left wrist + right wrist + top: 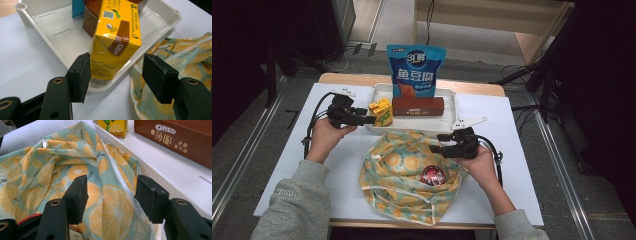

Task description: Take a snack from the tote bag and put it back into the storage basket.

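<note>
Room: grey floor with cables and dark stands around a wooden counter (492, 90) covered by a white sheet.
Tray: a white tray (447, 107) sits at the far middle of the counter, toward 12 o'clock from the person.
Tray contents: a blue snack bag (416, 70) stands upright at the back; a brown cookie box (418, 106) lies in front of it; a yellow drink carton (381, 112) stands at the tray's 9 o'clock end, tilted.
Cloth bag: an orange-print cloth bag (404, 172) lies crumpled on the counter just at 6 o'clock of the tray, its upper edge touching the tray's near rim.
Red item: a round red packet (432, 175) rests in the bag's mouth, toward its 3 o'clock side.
Left gripper: the left gripper (371, 119) is held level at the tray's 9 o'clock end, pointing toward 3 o'clock at the carton.
Left fingers: spread wide; in the left gripper view one finger (80, 75) lies against the carton's side, the other stands clear of it, so the carton is between them without being pinched.
Right gripper: the right gripper (439, 142) hovers at the bag's 2 o'clock edge, pointing toward 9 o'clock.
Right fingers: spread apart over the bag's cloth (107, 202) near its pale hem; whether they touch it I cannot tell.
</note>
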`<action>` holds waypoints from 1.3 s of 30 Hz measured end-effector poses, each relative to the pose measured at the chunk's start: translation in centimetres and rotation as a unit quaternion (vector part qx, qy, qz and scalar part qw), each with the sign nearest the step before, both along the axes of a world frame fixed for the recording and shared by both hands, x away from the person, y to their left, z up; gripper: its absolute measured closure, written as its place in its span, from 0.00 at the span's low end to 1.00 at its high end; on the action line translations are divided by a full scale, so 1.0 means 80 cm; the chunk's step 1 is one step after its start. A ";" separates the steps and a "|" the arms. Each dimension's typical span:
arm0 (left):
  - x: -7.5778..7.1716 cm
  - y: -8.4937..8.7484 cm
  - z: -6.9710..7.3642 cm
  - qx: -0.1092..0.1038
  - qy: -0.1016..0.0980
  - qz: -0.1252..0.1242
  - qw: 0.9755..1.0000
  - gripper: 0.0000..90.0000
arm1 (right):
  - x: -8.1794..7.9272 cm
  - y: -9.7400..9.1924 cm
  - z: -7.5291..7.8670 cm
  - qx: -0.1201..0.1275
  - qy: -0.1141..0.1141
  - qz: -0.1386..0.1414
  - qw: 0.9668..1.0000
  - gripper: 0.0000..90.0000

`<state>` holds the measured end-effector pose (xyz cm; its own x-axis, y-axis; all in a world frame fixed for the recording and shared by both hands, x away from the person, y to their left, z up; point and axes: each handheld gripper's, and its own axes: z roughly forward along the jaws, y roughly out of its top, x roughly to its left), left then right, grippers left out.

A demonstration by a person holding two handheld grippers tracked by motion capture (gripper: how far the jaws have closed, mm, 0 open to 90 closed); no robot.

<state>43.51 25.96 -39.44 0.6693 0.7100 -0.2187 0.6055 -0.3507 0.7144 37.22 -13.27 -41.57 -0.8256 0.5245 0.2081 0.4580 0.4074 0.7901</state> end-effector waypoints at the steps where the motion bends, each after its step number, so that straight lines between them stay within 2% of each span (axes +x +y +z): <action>1: -0.002 0.000 0.001 0.002 0.000 0.000 1.000 0.46 | 0.000 0.000 0.001 0.000 0.001 -0.001 1.000 0.48; 10: -0.017 -0.004 0.006 0.000 0.004 -0.008 1.000 0.51 | 0.000 0.001 0.001 0.001 -0.003 0.002 1.000 0.48; 13: -0.019 -0.006 0.007 -0.013 0.018 -0.011 1.000 0.66 | 0.000 0.002 0.001 -0.001 -0.002 0.002 1.000 0.48; 18: -0.020 -0.012 0.005 -0.016 0.013 -0.019 1.000 0.89 | -0.001 0.003 0.001 -0.001 0.000 0.003 1.000 0.48; 21: -0.021 -0.015 0.005 -0.021 0.012 -0.032 0.999 1.00 | -0.001 0.003 0.001 -0.001 0.000 0.003 1.000 0.48; 23: -0.021 -0.018 0.005 -0.014 0.011 -0.031 0.999 1.00 | -0.002 0.003 0.002 -0.001 -0.002 0.003 1.000 0.48; 27: -0.015 -0.020 -0.001 -0.021 0.013 -0.022 0.999 1.00 | -0.003 0.003 0.002 -0.001 -0.001 0.002 1.000 0.48; 31: -0.009 -0.023 -0.010 -0.012 0.014 -0.015 1.000 1.00 | -0.003 0.003 0.002 -0.003 -0.004 0.004 1.000 0.48; 39: -0.006 -0.018 -0.012 -0.006 0.012 -0.007 1.000 0.98 | -0.004 0.001 0.001 -0.003 -0.002 0.001 1.000 0.48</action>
<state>43.01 24.52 -40.44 0.6739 0.6978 -0.2428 0.6175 -0.3515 0.7037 36.91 -13.21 -41.45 -0.8279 0.5234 0.2013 0.4531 0.4127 0.7902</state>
